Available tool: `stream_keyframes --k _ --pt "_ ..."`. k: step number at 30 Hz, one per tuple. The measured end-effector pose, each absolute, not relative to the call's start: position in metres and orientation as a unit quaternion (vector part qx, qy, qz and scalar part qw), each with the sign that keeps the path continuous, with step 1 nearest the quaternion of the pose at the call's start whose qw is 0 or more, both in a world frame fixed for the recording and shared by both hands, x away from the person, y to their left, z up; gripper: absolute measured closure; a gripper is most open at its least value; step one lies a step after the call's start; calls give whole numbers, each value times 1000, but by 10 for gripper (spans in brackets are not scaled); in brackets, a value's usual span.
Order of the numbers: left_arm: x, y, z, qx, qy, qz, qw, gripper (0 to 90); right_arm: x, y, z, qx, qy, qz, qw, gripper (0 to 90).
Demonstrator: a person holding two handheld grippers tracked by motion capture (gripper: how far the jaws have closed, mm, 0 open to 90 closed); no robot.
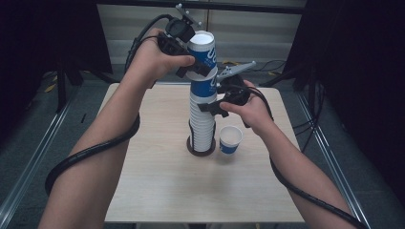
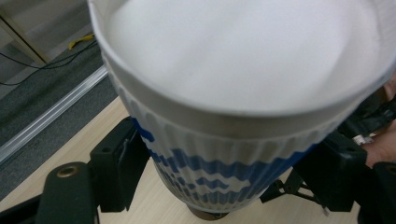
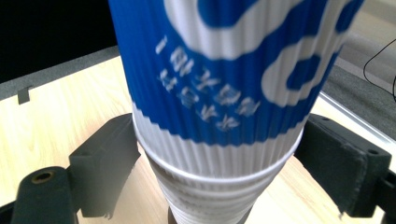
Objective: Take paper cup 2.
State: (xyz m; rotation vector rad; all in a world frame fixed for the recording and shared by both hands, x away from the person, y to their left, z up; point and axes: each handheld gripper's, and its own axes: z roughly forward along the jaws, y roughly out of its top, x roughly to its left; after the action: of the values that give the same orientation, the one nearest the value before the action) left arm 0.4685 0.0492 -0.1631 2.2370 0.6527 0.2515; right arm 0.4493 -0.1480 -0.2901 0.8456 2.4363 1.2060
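Observation:
A tall stack of blue-and-white ribbed paper cups [image 1: 201, 119] stands on a round brown base [image 1: 200, 150] mid-table. Its top cup [image 1: 202, 50] sits tilted and partly raised out of the cup below. My left gripper [image 1: 195, 67] is shut on that top cup's lower half, and in the left gripper view the top cup [image 2: 224, 154] sits between the jaws of the left gripper [image 2: 224, 179]. My right gripper [image 1: 210, 104] is shut on the stack lower down. In the right gripper view the right gripper [image 3: 217, 170] clamps the cup stack [image 3: 215, 163] just under a blue cup.
A single paper cup [image 1: 230, 140] stands upright on the wooden table [image 1: 157, 191], just right of the stack's base. Thick black cables trail from both grippers along the forearms. Dark floor and metal rails surround the table.

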Motion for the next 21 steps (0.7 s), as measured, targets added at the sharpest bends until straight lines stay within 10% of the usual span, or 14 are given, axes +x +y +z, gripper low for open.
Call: stream_keyframes --k 21 --pt "450 86 -159 869 266 102 405 229 446 -151 -293 295 845 420 151 178"
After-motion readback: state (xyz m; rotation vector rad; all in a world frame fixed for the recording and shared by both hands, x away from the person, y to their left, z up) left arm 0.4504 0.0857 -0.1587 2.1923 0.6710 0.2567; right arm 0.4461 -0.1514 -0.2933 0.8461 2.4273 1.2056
